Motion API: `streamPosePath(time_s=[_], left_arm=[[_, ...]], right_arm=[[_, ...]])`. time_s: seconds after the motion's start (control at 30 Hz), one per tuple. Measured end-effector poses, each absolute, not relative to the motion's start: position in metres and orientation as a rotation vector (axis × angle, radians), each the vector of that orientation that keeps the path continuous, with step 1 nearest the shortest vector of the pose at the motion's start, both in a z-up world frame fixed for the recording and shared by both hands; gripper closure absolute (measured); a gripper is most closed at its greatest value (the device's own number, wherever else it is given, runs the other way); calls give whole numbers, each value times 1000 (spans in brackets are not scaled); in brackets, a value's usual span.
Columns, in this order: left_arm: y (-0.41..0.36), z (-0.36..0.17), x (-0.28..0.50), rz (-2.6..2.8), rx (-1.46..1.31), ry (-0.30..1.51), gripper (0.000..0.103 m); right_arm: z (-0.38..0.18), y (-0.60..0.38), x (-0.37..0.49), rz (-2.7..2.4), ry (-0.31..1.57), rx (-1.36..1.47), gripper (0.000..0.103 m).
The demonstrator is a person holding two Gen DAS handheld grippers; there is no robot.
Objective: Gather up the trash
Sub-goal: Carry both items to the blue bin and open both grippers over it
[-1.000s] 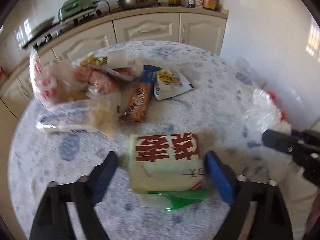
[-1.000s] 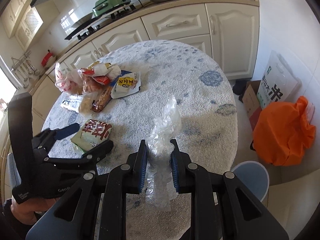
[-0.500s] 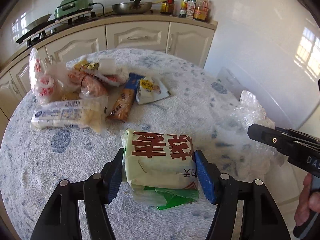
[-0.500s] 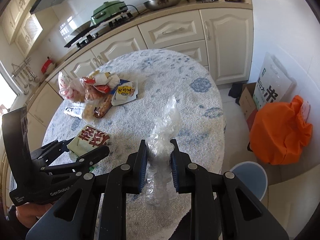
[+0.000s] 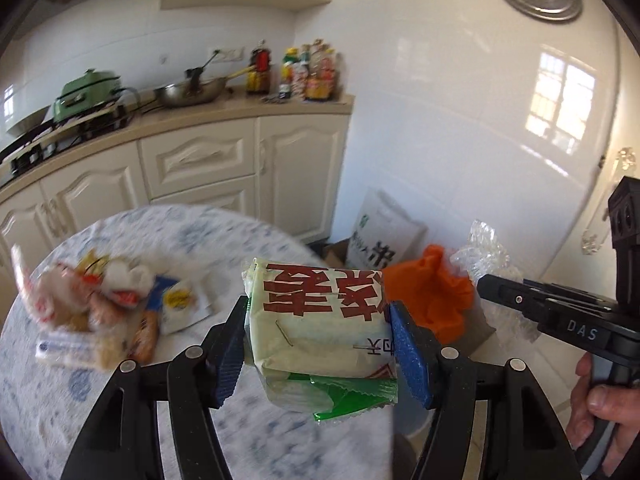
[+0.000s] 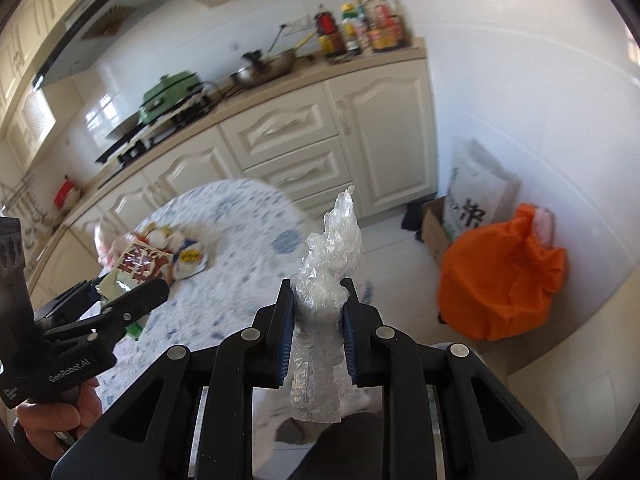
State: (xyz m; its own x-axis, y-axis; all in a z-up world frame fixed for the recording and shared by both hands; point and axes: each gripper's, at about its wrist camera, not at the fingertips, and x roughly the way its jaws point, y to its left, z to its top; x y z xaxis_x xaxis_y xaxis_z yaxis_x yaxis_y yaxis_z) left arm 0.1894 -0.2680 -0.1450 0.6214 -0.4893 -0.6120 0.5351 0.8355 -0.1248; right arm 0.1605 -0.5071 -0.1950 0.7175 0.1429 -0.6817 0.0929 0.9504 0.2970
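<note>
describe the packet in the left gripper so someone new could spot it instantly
Start at the round blue-and-white table in front of the cream cabinets. Above its near edge, the left gripper clamps a pale green packet between its blue pads. Unlike the snack wrappers heaped on the table, it bears big red characters, and a green wrapper edge sticks out beneath it.

blur: wrapper pile (image 5: 100, 316) | bottle labels (image 5: 308, 72) unreadable | cut off: hand (image 5: 600, 404)

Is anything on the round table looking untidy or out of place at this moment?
Yes. A heap of snack wrappers lies crumpled and overlapping at the left side of the round table, with a small white and yellow packet loose beside it. The picture is blurred there, so no spill can be confirmed.
</note>
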Motion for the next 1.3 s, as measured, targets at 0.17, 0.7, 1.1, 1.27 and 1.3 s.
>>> streamPosePath(time_s=[0.17,0.7,1.1,1.27,1.3], left_arm=[[-320,-148,190,-708,96,682,41],[-481,-268,222,-900,273,1051,41],[-544,-300,233,-807,403,1129,9],[-541,-291,224,-795,410,1091,3],[-535,-290,222,-793,409,1084,3]], right_arm=[[-200,-562,143,-93,775,357,82],[-355,-661,139,-224,1011,604,82],[-418,-687,135,-283,1082,729,23],[-413,-692,123,-344,1071,733,0],[-411,-693,121,-352,1064,736,0]])
